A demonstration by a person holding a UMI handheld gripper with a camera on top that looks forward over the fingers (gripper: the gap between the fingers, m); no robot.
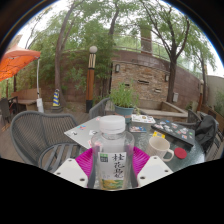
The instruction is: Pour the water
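Observation:
A clear plastic bottle [112, 150] with a white cap and a green and white label stands upright between my fingers. My gripper [112, 163] is shut on the bottle, both pink pads [86, 160] pressing on its sides. It hangs above the near end of a grey outdoor table [95, 131]. A white mug [160, 146] stands on the table just to the right of the bottle, beyond my right finger.
A small red object [181, 153] lies right of the mug. Trays and boxes [165, 128] cover the table's right side. A potted plant [124, 99] stands at the far end. Wicker chairs [40, 135] flank the table. An orange umbrella [15, 65] is at left.

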